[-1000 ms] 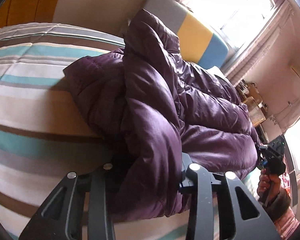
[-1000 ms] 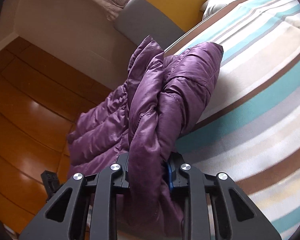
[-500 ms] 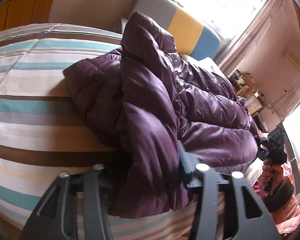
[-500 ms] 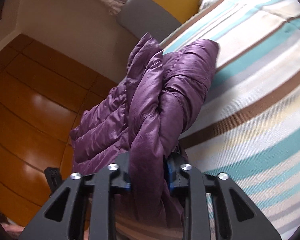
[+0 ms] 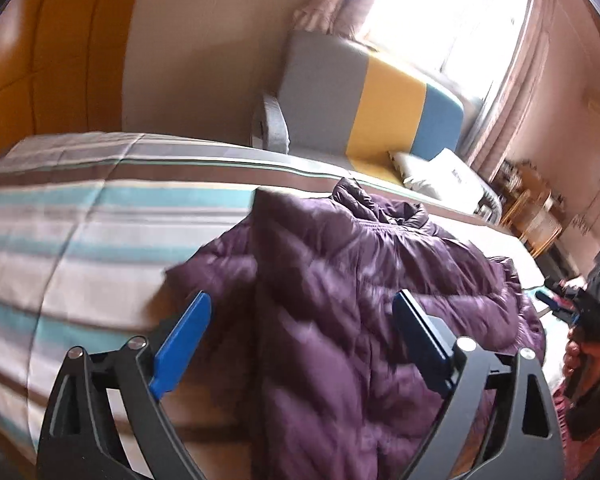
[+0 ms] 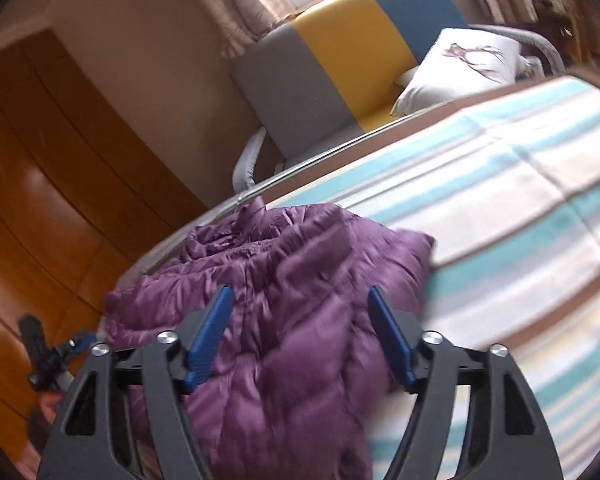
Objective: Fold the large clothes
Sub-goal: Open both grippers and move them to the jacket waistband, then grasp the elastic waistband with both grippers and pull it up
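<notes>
1. Your left tool (image 5: 300, 344) is opening, its blue pads clear of the fabric; nothing is gripped.
2. Your right tool (image 6: 300, 340) is opening too, and holds nothing.
3. The purple down jacket (image 5: 360, 280) lies folded on the striped bed (image 5: 80, 240), directly ahead of and below both tools.
4. Its long axis runs away from you, collar (image 5: 380, 204) at the far end, hem nearest.
5. Both tools look equally near the hem edge.

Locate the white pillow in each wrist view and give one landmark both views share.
Left wrist: white pillow right of centre, beyond the purple puffer jacket.
Right wrist: pillow upper right, beyond the striped bedspread.
Shared landmark: grey-yellow-blue sofa backrest.
</notes>
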{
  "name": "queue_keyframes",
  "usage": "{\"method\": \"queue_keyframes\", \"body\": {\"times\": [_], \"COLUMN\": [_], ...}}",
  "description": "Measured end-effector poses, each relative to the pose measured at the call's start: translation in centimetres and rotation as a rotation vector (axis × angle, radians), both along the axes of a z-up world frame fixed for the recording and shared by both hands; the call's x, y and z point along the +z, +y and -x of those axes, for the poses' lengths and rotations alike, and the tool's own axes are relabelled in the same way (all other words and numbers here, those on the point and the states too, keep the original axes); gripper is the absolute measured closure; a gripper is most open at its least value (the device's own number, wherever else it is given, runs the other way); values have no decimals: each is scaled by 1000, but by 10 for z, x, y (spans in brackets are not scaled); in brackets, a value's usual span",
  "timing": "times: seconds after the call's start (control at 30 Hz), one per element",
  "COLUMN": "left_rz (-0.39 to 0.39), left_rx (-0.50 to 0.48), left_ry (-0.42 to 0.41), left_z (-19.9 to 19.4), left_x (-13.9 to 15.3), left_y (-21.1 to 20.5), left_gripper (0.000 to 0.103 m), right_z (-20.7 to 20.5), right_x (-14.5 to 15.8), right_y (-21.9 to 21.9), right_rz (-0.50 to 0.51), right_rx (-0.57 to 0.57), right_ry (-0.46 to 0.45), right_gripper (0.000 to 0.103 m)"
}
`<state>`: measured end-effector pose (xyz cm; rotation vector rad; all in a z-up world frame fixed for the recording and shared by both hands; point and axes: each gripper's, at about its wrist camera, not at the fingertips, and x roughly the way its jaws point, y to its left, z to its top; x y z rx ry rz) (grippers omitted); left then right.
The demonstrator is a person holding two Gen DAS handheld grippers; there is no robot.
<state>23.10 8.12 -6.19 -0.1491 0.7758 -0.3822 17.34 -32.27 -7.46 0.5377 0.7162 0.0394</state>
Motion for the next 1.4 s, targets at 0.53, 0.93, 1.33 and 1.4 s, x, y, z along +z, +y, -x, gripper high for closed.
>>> {"method": "queue_keyframes", "body": {"times": [0.53,0.93,1.33,1.4], "left_rz": [-40,47,6,-4], "left_rx": [-14,6,88,117], "left_ry": [88,-119,-55,-12], "left_z": [-30,24,-54,-73], "left_x": [-25,45,49,37], "left_y": [-43,-25,-44,-50], "left_gripper": [82,93,93,93], "right_z": [-29,10,-59,-78], "right_x": [-16,52,54,40], "right_y": [44,53,28,24], "right_rz": [261,329,218,214], "right_rx": [46,14,-46,-68], "right_ry": [99,-51,-16,19], "right_gripper": [90,90,93,93]}}
